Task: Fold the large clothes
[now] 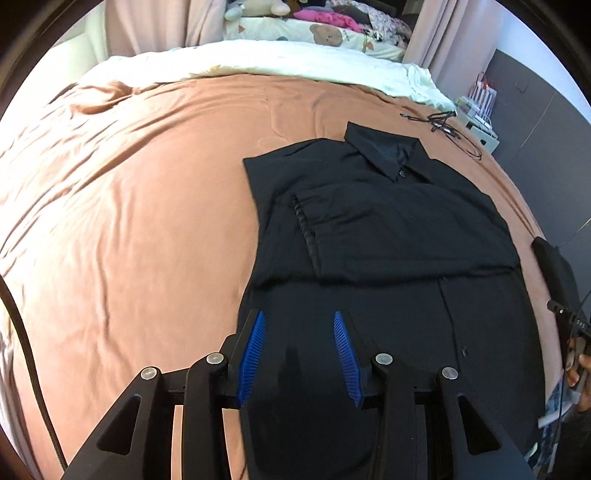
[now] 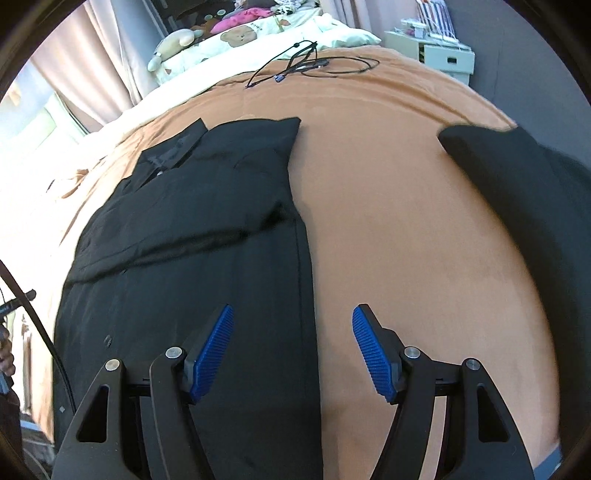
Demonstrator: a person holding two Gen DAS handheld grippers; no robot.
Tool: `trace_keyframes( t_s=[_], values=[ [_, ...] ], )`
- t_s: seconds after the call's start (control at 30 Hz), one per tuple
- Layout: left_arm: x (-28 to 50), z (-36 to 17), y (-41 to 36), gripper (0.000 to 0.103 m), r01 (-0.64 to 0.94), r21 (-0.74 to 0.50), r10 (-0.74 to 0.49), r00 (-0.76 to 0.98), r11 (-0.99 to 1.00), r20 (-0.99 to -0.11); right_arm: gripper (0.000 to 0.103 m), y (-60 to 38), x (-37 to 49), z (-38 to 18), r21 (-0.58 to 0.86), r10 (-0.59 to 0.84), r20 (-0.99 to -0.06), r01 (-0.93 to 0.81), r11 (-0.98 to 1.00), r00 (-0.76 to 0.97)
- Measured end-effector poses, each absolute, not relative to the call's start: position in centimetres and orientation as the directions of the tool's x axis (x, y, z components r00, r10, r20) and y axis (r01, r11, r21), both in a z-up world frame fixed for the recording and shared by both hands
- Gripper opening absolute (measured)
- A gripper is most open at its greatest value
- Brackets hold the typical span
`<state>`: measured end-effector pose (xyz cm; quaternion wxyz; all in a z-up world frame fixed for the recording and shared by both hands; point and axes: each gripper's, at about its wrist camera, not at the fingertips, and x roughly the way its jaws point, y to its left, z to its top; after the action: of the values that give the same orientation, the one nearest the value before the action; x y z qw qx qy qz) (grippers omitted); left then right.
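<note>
Shirt (image 1: 388,221): we are seeing it lying flat on the brown bedspread (image 1: 129,203), sleeves folded in, collar at the far end.
Left gripper (image 1: 299,325): we are holding it wide open over the hem — gripping nothing.
Right gripper (image 2: 291,321): we are holding it wide open too, straddling the shirt's side edge — gripping nothing.
Cables (image 2: 303,64): lying beyond the collar.

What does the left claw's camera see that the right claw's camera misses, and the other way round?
Only the left view shows the sleeve with its ribbed cuff folded across the shirt's chest, and the left claw open over the shirt's lower part.

Only the right view shows a second dark garment lying off to the right, and the right claw open at the shirt's right edge.

Both show the black collared shirt spread on the brown bedcover, with the black cables beyond it and the teddy-bear print bedding.
</note>
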<state>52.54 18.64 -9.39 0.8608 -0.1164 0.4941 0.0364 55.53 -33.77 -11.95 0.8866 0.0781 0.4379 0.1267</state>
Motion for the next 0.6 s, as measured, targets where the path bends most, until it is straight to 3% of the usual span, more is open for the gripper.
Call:
trace_keyframes(
  t_s=[0.23,0.33,0.4,0.5,0.6],
  values=[
    [45.6,-8.2,18.4,0.043,-0.187,-0.18,-0.055,0.53,0.966,-0.846,0.068,-36.3,49.5,-12.0,0.31,0.361,-0.731,-0.19,0.932,0.578],
    [42.0,-8.3,18.3,0.058,-0.198,-0.19,-0.054,0.544,0.962,-0.838,0.068,-37.3,46.8,-12.2,0.343,0.388,-0.708,-0.193,0.919,0.59],
    [39.3,-8.7,18.3,0.059,-0.208,-0.201,-0.055,0.552,0.957,-0.832,0.069,-37.8,45.1,-12.5,0.357,0.401,-0.699,-0.196,0.913,0.592],
    [36.4,-9.3,18.5,0.059,-0.23,-0.242,-0.076,0.559,0.943,-0.825,0.082,-38.3,42.5,-12.9,0.359,0.401,-0.691,-0.196,0.912,0.602],
    [33.4,-10.1,18.1,0.069,-0.242,-0.275,-0.094,0.568,0.93,-0.818,0.084,-38.6,39.9,-13.2,0.358,0.398,-0.694,-0.192,0.914,0.6]
  ],
)
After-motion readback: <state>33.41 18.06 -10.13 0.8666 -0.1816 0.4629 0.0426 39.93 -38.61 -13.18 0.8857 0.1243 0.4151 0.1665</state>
